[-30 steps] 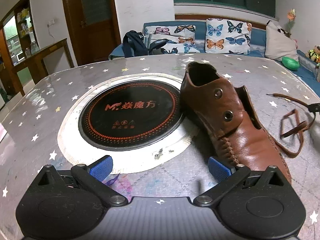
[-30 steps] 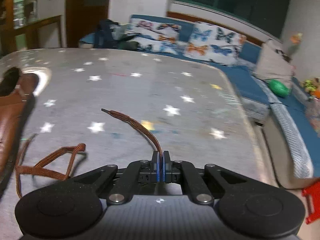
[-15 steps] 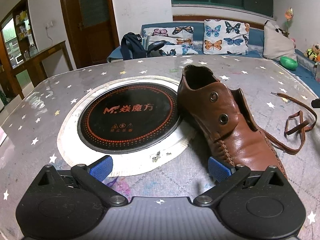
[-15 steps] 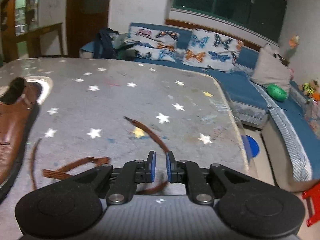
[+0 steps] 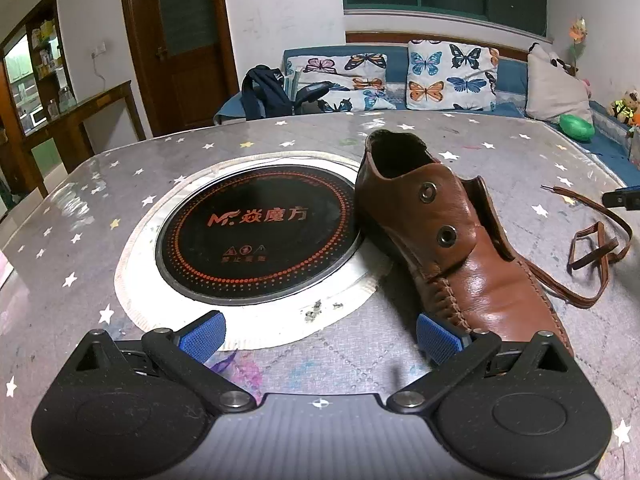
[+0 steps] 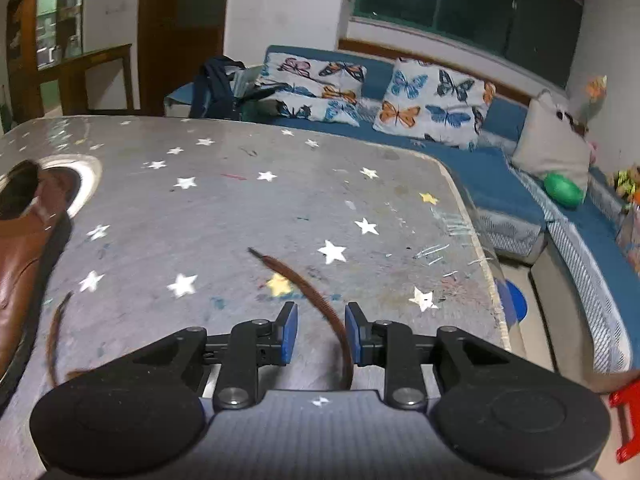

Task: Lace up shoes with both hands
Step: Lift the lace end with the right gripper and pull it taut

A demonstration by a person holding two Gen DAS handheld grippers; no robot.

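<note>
On the starry table the brown shoe lies beside the open left gripper, while the right gripper has just been opening, probably to release the lace between its pads

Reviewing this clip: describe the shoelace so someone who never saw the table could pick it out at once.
On the star-patterned table, look right of the brown leather shoe beside the black round hob. The shoelace lies there loose, a thin flat brown cord in loops, the only string on the table.
</note>
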